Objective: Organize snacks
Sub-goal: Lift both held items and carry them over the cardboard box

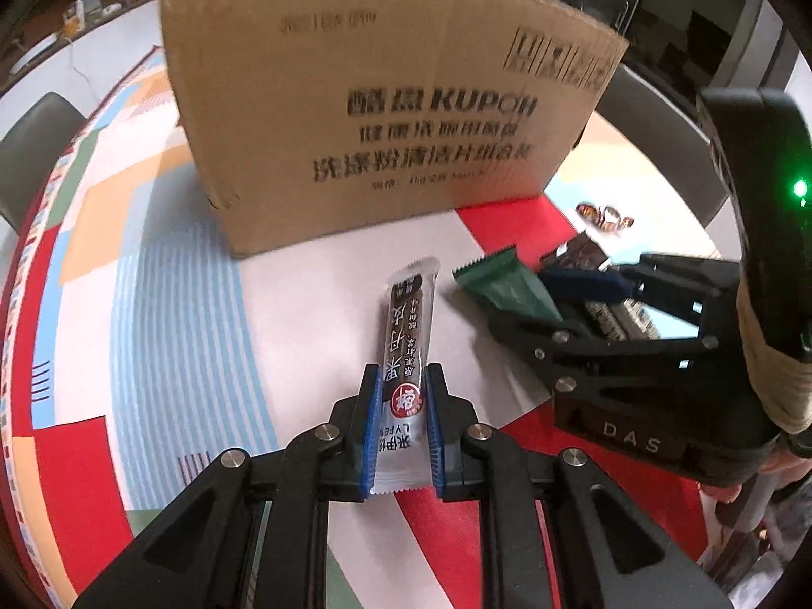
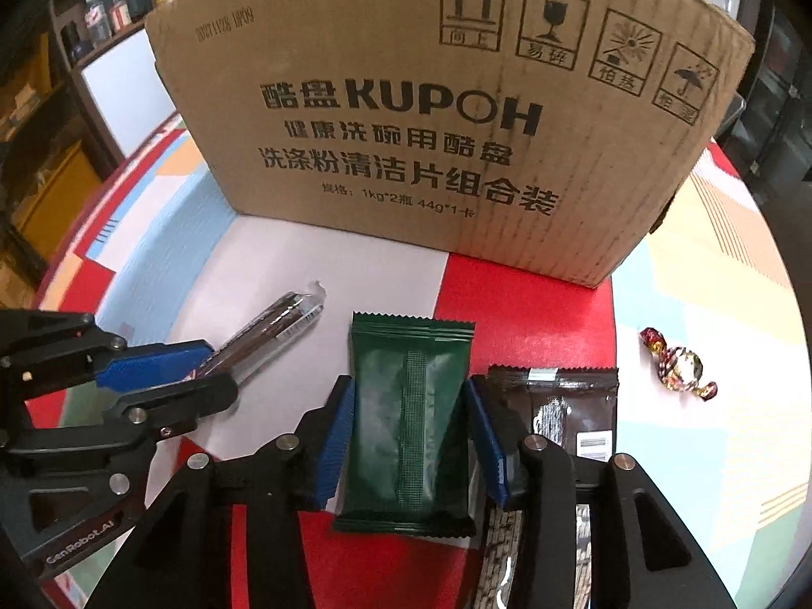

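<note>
On patchwork tablecloth [image 2: 710, 264] | left gripper [image 1: 402, 426] clamps silver stick [image 1: 406, 335] | right gripper [image 2: 410, 436] seemingly clasps green packet [image 2: 411, 406]

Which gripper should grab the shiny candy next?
Probably the right hand-held gripper. The candy lies on the right side of the table, beside the brown packet. But it first has to drop the green packet it holds. The left hand-held gripper holds the long bar, farther away.

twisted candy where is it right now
In the right wrist view the twisted candy lies alone on the tablecloth at far right, beside the dark brown packet and before the cardboard box.
</note>
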Tool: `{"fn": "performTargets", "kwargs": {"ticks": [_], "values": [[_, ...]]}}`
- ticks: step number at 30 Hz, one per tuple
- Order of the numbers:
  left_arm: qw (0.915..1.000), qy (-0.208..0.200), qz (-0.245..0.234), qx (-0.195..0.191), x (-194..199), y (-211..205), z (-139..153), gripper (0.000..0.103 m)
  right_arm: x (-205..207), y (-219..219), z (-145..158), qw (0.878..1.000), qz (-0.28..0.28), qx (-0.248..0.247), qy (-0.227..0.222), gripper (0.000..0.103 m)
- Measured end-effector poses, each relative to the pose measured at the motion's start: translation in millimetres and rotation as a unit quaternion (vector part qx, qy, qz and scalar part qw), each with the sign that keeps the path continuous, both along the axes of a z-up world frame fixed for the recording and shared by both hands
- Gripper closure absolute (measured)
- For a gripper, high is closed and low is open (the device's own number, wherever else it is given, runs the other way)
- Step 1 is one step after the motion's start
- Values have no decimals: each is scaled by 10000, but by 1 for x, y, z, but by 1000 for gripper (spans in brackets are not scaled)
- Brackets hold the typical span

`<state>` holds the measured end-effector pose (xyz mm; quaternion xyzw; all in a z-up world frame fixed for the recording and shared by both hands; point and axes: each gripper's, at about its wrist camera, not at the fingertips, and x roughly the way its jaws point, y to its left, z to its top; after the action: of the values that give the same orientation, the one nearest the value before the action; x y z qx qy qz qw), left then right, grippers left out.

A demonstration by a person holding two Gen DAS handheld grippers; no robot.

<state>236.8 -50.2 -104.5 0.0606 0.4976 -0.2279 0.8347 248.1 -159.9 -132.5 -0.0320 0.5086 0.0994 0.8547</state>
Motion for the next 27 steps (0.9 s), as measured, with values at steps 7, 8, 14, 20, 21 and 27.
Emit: {"fn": "performTargets", "kwargs": {"ticks": [7,8,14,20,21,27], "values": [[9994,-277,117,-161,-10,2,25,86,-17,4,25,9995,-32,198,-260,58],[9993,-297,138,-179,-10,3,27,86,-21,5,31,9992,-45,235,-314,58],[9980,-494,215,-320,-18,5,45,86,-34,-6,55,9972,-81,345,-661,58],[9955,-742,253,-524,-27,12,70,86,-41,-14,81,9943,-70,436,-970,58],[9951,-792,257,-534,-27,10,73,86,-43,-15,86,9935,-70,444,-1043,58],[9906,-1166,302,-646,-31,13,104,86,-51,-19,117,9884,-83,506,-1432,58]]}}
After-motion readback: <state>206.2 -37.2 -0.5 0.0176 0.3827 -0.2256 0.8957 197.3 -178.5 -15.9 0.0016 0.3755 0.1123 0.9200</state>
